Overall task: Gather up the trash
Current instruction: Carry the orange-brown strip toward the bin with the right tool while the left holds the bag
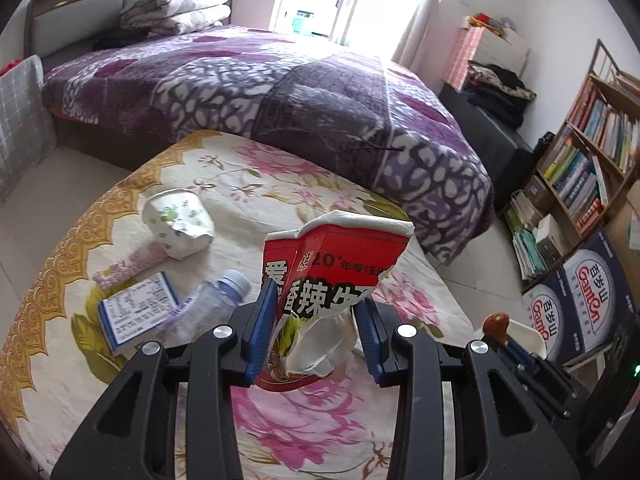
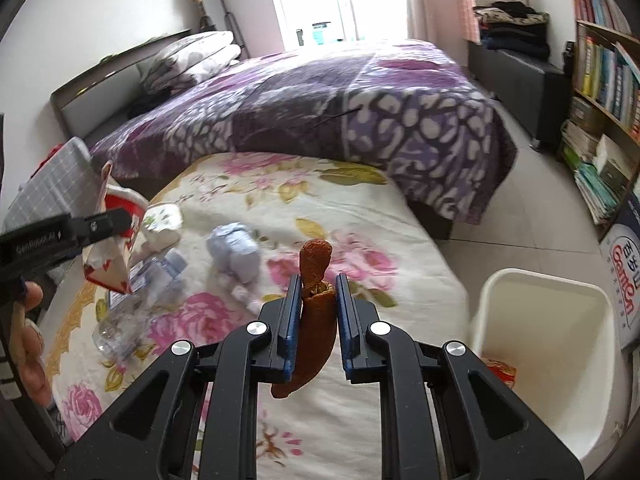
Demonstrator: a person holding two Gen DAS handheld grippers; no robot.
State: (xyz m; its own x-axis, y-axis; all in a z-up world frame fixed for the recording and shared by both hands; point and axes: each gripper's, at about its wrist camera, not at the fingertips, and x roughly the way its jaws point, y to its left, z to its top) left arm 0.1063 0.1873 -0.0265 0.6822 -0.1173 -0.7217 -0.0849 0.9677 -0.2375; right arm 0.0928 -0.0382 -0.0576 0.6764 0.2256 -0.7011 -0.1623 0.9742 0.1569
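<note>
My left gripper is shut on a torn red snack bag and holds it above the floral-cloth table. The bag also shows at the left of the right wrist view. My right gripper is shut on a curled brown peel, held above the table's right side, left of a white bin. On the table lie a crumpled paper cup, a small blue-and-white box, a crushed plastic bottle and a crumpled bluish wad.
A bed with a purple blanket stands just behind the table. A bookshelf and blue Ganten cartons are at the right. The bin holds a red wrapper. Tiled floor lies between bed and shelf.
</note>
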